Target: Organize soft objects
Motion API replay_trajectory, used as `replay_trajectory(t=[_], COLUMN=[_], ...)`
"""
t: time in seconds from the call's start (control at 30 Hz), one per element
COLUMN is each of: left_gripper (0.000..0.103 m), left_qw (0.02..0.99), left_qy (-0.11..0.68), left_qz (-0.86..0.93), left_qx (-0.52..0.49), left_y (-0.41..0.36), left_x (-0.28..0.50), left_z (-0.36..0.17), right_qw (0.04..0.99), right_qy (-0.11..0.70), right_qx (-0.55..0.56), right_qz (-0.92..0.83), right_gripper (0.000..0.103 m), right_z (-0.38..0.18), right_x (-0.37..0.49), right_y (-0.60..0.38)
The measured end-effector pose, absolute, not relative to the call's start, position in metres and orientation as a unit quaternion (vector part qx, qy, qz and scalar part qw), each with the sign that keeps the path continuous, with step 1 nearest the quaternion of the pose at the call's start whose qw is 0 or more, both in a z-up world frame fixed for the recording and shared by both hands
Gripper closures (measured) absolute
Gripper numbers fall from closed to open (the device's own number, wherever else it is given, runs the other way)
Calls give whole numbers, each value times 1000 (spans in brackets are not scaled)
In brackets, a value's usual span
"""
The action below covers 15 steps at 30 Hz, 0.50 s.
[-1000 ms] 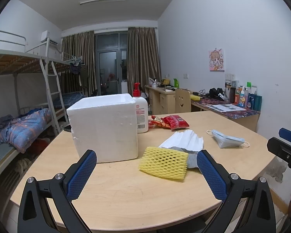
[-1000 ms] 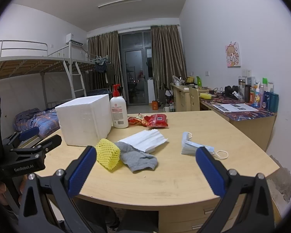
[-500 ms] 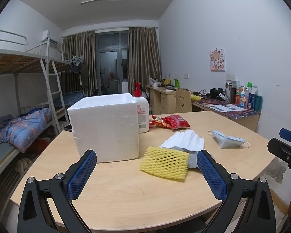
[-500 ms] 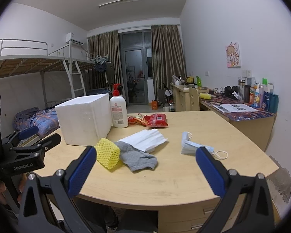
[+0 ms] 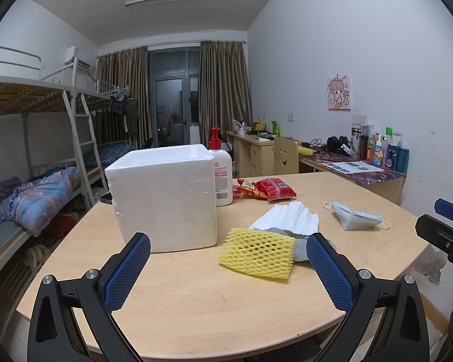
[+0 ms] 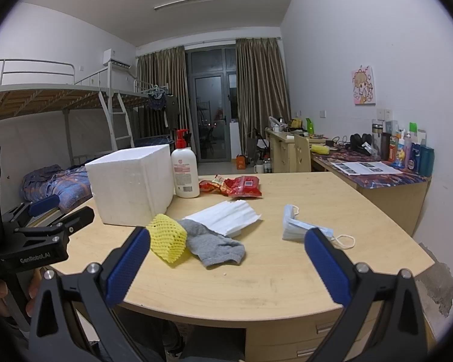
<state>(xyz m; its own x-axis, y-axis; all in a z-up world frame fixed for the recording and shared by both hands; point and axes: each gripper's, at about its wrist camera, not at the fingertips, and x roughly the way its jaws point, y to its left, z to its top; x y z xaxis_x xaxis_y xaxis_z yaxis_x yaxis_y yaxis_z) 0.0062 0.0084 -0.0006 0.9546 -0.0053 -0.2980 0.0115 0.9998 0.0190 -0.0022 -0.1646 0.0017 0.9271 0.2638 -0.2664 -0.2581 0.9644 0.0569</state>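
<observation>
On the wooden table lie a yellow foam net, a grey sock half under it, a white pleated foam sheet and a blue face mask. A white foam box stands at the left. My left gripper hangs open over the near table edge, short of the yellow net. My right gripper is open too, in front of the sock, foam sheet and mask. Neither holds anything.
A lotion pump bottle and red snack packets sit behind the box. A bunk bed with a ladder fills the left. A cluttered desk runs along the right wall.
Both views have shifted only slightly; the table objects lie where they were and both grippers stay open.
</observation>
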Motion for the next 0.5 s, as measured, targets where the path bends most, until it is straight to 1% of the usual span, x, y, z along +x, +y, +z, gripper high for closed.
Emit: replay_trajectory(t=[0.5], left_gripper=[0], left_qw=[988], left_qy=[153], left_qz=[-6], left_qx=[15], left_y=[5], left_x=[8], left_z=[0], right_qw=[981], right_qy=[141], right_qx=[6], right_qz=[133], right_gripper=[0], right_z=[3], right_x=[2], right_y=[-164])
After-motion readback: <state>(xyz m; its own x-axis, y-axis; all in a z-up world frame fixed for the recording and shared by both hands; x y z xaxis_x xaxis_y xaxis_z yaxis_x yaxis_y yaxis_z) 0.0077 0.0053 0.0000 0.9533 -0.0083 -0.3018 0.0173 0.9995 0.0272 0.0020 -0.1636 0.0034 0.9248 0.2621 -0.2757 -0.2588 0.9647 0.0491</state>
